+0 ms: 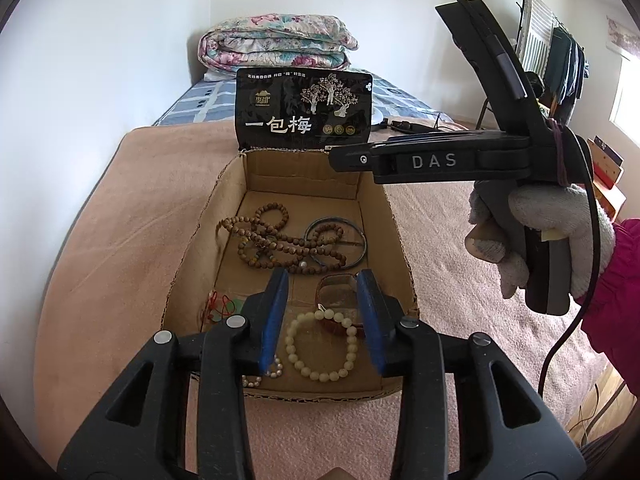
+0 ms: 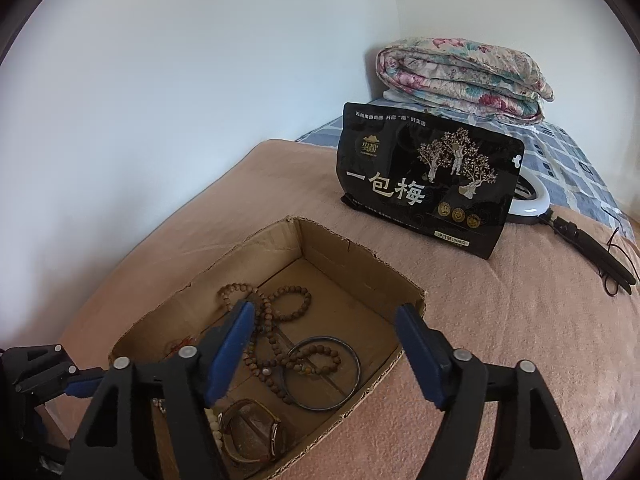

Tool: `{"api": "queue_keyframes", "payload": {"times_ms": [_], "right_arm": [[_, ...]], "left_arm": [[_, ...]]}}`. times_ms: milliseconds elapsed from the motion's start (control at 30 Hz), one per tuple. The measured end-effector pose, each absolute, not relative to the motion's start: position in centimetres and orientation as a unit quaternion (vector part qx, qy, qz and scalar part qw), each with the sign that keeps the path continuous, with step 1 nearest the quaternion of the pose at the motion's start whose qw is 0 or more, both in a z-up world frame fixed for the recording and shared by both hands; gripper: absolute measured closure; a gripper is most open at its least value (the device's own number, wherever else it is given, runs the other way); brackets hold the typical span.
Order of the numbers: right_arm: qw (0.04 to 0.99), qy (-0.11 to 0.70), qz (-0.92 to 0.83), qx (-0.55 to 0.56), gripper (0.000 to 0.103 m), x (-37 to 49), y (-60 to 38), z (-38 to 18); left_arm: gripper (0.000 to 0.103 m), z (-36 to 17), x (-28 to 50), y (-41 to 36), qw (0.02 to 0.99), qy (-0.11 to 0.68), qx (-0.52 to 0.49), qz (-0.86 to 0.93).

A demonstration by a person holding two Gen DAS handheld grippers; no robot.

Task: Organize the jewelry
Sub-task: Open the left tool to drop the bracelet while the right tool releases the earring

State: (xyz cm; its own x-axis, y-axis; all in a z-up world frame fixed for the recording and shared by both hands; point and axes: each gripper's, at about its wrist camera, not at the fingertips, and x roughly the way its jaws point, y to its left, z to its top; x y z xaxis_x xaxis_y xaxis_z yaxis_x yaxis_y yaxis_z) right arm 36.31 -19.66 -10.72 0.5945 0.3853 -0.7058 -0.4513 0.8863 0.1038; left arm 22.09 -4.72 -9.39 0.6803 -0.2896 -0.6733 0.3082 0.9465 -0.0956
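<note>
Between left claw (image 1: 322, 322) fingers: white bead bracelet (image 1: 320, 346) in cardboard box (image 1: 192, 240), untouched; both claws wide.

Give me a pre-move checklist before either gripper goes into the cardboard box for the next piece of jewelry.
1. Left gripper open and empty: ok, blue pads apart, nothing between them.
2. Right gripper open and empty: ok, fingers spread wide above the box.
3. Cardboard box unobstructed from above: ok, top open, no lid.
4. White bead bracelet free to lift: cannot tell, it touches the reddish-brown bracelet.
5. Dark bangle free to lift: not ok, the brown bead strand lies across it.
6. Black snack pouch clear of the work area: ok, standing behind the box.
</note>
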Motion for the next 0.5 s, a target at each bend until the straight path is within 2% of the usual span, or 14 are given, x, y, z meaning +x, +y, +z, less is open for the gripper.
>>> {"api": "queue_keyframes", "payload": {"times_ms": [33, 167, 500], "right_arm": [[0.893, 0.382, 0.232, -0.042, 0.014, 36.2, -19.7, -10.6], [0.895, 0.381, 0.227, -0.046, 0.01, 35.9, -19.8, -10.2], [0.9, 0.372, 0.225, -0.044, 0.01, 34.1, -20.3, -8.5]], "left_arm": [[0.067, -9.3, 22.1, -4.7, 0.917, 0.365, 0.012, -0.162], [0.067, -9.2, 22.0, -4.7, 0.917, 0.365, 0.013, -0.161], [0.067, -7.3, 20.7, -4.4, 0.924, 0.349, 0.006, -0.155]]}}
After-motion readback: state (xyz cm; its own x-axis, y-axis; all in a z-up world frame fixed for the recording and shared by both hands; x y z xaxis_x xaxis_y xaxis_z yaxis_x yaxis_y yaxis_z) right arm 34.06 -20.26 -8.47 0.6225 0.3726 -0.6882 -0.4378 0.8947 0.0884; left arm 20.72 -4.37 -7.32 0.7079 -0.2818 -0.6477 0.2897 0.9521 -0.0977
